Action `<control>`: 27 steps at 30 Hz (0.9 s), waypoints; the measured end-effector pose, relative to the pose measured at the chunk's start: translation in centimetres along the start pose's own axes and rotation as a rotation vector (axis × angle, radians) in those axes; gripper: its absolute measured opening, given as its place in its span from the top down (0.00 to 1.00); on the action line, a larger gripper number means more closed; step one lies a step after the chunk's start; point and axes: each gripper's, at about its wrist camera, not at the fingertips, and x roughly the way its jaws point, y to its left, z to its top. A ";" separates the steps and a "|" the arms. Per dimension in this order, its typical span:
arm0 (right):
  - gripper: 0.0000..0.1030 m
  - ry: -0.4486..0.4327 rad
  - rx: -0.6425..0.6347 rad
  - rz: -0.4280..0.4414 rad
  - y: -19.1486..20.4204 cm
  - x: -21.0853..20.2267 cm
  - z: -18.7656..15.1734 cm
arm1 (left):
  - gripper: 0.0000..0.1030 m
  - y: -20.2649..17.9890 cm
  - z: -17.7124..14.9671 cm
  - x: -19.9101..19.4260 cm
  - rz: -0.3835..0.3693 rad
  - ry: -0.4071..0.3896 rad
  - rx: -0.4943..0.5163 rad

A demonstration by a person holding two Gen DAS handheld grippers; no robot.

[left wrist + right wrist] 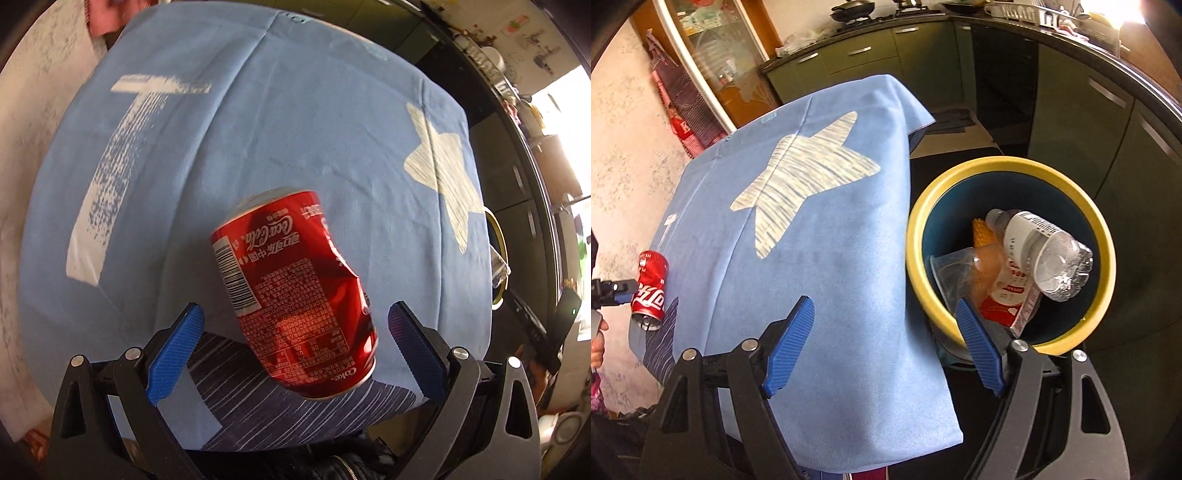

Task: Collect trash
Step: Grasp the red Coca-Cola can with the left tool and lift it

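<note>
Window glare right; edges warped, maybe blurry.

1. Between the left gripper's spread fingers, the dented red can fills much of the gap.
2. Ahead of it, the blue cloth lies bare.
3. Right of the right gripper, the yellow-rimmed bin gapes upward, its bottom crowded by a plastic bottle.

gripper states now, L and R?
Left gripper: open, jaws either side of the dented Coke can, no grip visible.
Right gripper: open, holding nothing, beside the yellow-rimmed bin.
</note>
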 end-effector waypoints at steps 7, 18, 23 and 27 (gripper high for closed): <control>0.27 0.014 -0.026 0.051 0.1 1.3 -0.2 | 0.05 -0.1 0.8 1.0 0.011 0.048 -0.069; 0.27 0.026 -0.028 0.086 -0.2 2.2 -0.5 | 0.14 -1.7 2.4 3.7 0.075 0.138 -0.010; 0.27 0.032 -0.032 0.085 0.0 2.1 -0.4 | 0.26 -2.8 3.2 3.8 0.118 0.139 0.091; 0.27 0.034 -0.045 0.083 0.6 2.0 -0.4 | 0.28 -5.1 3.8 4.1 0.206 0.133 0.273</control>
